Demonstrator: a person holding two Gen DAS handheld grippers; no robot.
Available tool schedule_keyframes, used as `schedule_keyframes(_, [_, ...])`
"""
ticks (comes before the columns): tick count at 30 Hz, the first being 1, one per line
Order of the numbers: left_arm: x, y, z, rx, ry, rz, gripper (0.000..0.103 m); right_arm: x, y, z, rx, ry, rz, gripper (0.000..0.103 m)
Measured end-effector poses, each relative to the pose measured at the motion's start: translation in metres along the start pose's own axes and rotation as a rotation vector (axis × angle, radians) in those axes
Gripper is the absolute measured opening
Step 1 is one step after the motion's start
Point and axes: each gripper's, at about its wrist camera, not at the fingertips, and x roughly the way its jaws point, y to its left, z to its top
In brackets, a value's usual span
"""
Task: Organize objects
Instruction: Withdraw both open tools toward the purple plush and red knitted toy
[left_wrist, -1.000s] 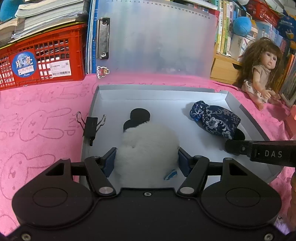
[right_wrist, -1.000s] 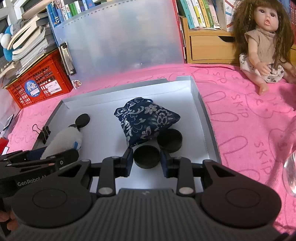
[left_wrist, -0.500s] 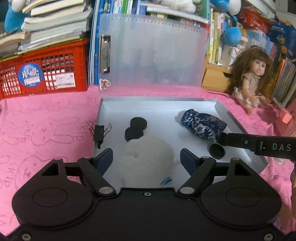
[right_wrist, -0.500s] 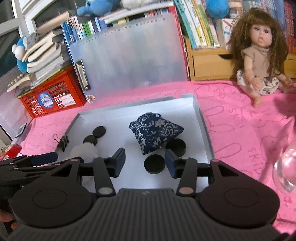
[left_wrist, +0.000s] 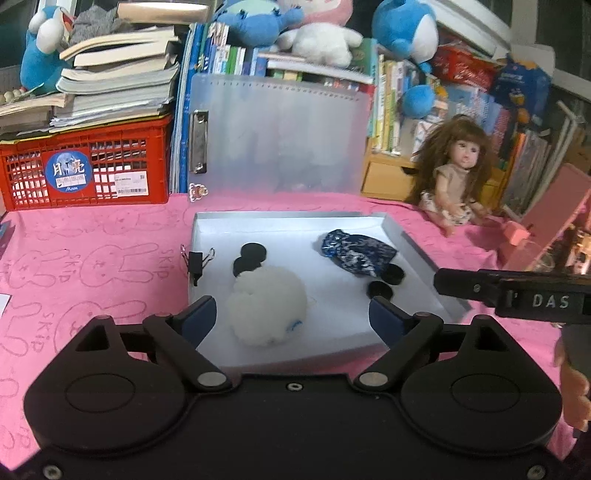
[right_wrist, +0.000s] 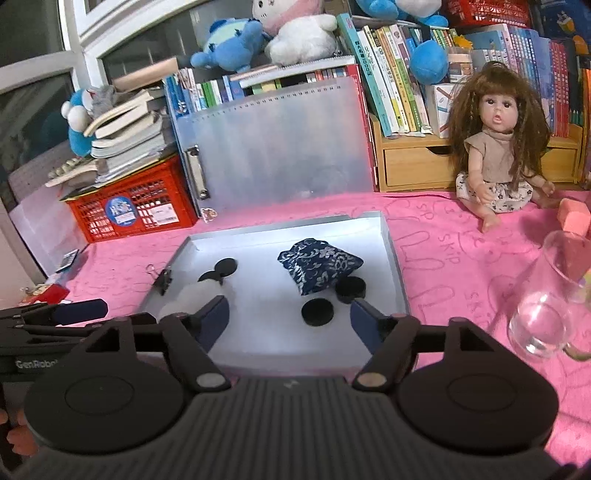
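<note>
While both tongs hang over the near edge of the grey tray (left_wrist: 417, 243), their jaws are opening with nothing pressed. Left gripper (left_wrist: 291, 317): white fluffy ball (left_wrist: 267, 308) lies in the tray between its pads, untouched. In the tray from the left: binder clip (left_wrist: 195, 260) on the left wall, two black discs (left_wrist: 251, 254) partly behind the ball, blue floral pouch (right_wrist: 319, 264), two more discs (right_wrist: 317, 312). Right gripper (right_wrist: 290, 319): gap empty. Its body is cut off in the left view. Glass (right_wrist: 546, 314) right of tray, partly cropped.
</note>
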Motion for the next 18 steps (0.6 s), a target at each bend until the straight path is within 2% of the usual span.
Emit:
schedule_keyframes(9, [-0.036, -0.005, -0.020, 0.036, -0.043, -0.012, 0.095, -0.027, 0.006, -0.022, -0.057, -0.026, -0.013, 0.092])
schedule_keyframes(18, [-0.047, 0.001, -0.041, 0.058, -0.059, 0.017, 0.101, -0.036, -0.002, -0.041, -0.048, -0.035, -0.043, 0.100])
